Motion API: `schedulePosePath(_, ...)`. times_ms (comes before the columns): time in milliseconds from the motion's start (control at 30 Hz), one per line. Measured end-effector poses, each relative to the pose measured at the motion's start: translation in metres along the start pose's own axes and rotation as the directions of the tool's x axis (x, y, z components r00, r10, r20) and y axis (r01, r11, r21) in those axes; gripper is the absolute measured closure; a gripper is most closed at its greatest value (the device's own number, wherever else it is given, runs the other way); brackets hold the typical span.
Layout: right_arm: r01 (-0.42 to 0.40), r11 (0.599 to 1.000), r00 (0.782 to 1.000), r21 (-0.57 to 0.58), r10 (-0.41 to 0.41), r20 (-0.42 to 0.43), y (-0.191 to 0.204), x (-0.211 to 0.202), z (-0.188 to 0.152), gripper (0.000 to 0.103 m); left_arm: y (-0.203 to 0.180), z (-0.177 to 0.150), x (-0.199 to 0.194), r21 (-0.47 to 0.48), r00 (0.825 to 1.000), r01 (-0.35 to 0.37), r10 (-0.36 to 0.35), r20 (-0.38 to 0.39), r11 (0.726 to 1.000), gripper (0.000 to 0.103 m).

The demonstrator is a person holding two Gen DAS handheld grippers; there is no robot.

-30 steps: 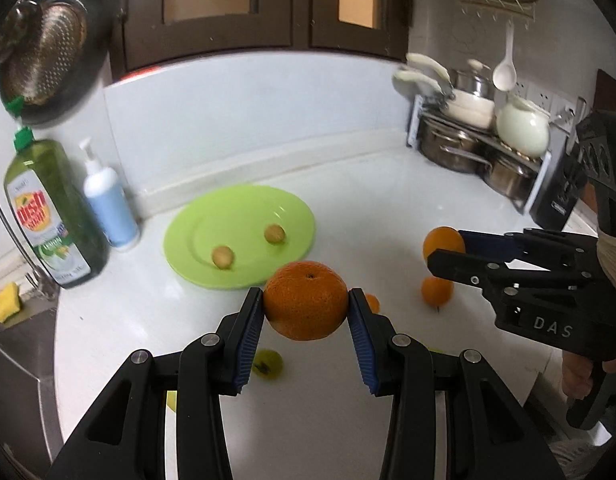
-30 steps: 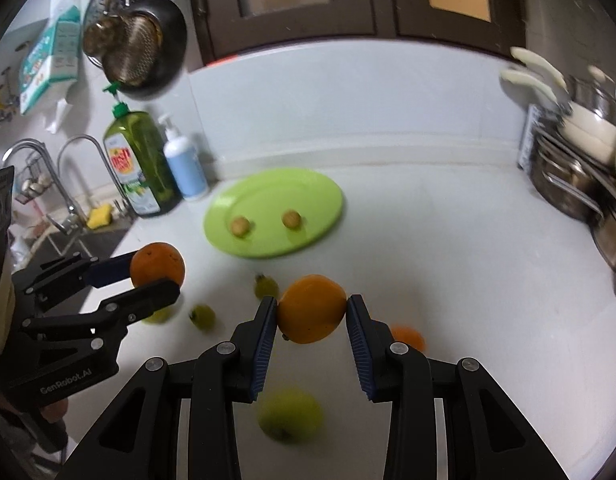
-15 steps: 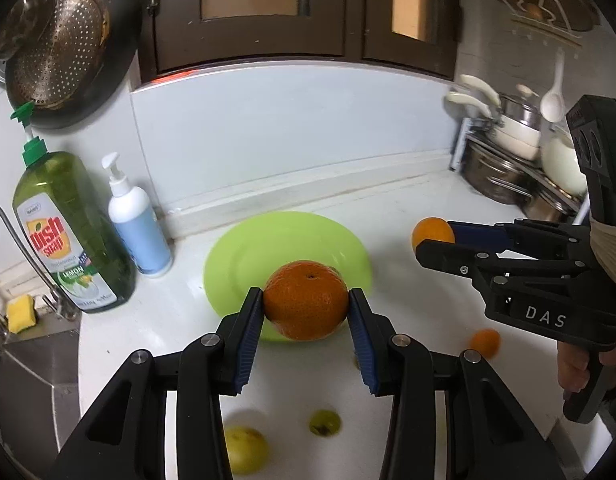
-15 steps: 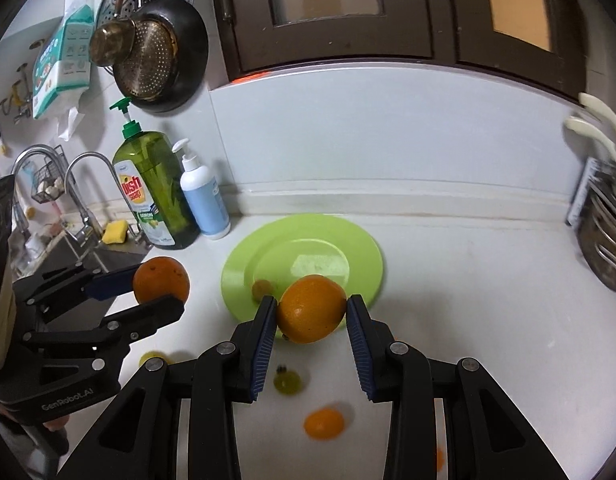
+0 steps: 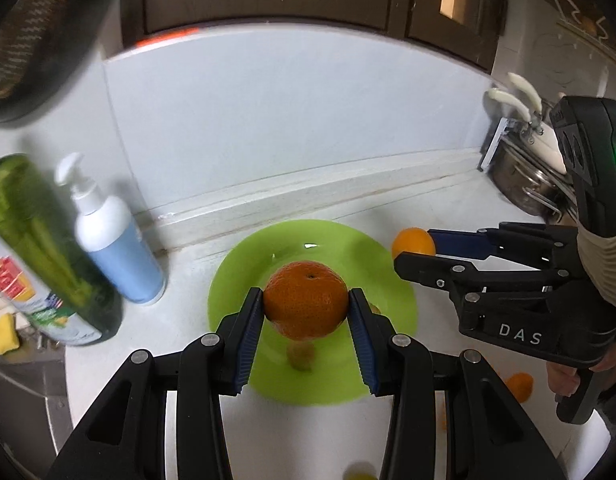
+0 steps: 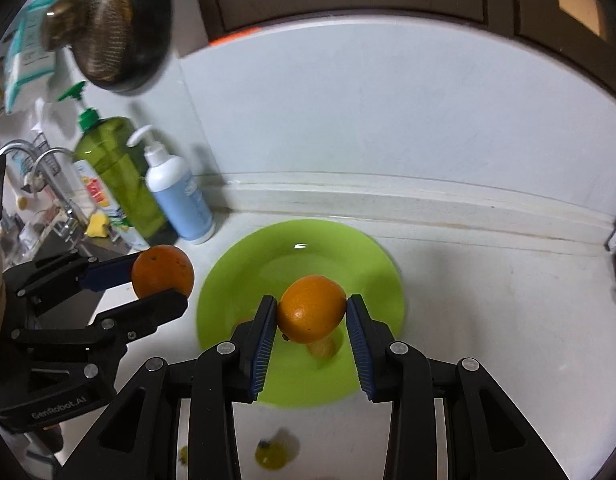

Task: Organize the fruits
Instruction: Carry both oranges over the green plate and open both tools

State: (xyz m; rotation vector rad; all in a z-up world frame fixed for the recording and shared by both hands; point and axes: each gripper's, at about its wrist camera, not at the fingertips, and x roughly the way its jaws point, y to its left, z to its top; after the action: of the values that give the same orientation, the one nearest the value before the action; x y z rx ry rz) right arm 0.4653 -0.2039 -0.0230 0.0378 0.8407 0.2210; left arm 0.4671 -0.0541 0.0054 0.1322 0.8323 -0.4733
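Note:
My left gripper (image 5: 306,310) is shut on a dark orange (image 5: 306,304) and holds it above the green plate (image 5: 244,272). My right gripper (image 6: 311,314) is shut on a lighter orange (image 6: 311,308), also above the green plate (image 6: 368,264). Each gripper shows in the other's view: the right one with its orange (image 5: 413,242), the left one with its orange (image 6: 163,272). A small brownish fruit (image 5: 301,356) lies on the plate under the held oranges; it also shows in the right wrist view (image 6: 323,347).
A green dish soap bottle (image 6: 116,176) and a white-blue pump bottle (image 6: 180,200) stand left of the plate by the sink tap (image 6: 40,164). Pots (image 5: 524,184) stand at the right. Small orange fruit (image 5: 518,386) and green fruit (image 6: 270,454) lie on the white counter in front of the plate.
Both grippers have moved forward with their oranges, from over the loose fruit on the counter to above the green plate. Both stay shut on their oranges.

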Motion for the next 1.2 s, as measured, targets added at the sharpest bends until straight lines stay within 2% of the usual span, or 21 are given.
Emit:
schedulePosePath(267, 0.011, 1.0, 0.996, -0.009, -0.012, -0.088, -0.014, 0.057, 0.02, 0.066, 0.02, 0.017, 0.058, -0.003, 0.997, 0.024, -0.024, -0.069, 1.0, 0.061)
schedulePosePath(533, -0.005, 0.999, 0.984, 0.039, 0.012, -0.178, -0.037, 0.101, 0.027, 0.066, 0.025, 0.027, 0.105, -0.003, 0.987, 0.031, -0.031, -0.16, 1.0, 0.061)
schedulePosePath(1000, 0.003, 0.999, 0.977, 0.036, 0.005, -0.213, -0.04, 0.118, 0.031, 0.066, 0.022, 0.026, 0.136, -0.005, 0.974, 0.047, -0.047, -0.22, 0.999, 0.061)
schedulePosePath(1200, -0.003, 0.999, 0.976, 0.046, 0.013, -0.216, -0.039, 0.123, 0.032, 0.066, 0.025, 0.026, 0.133, -0.006, 0.976, 0.035, -0.036, -0.215, 0.999, 0.06)
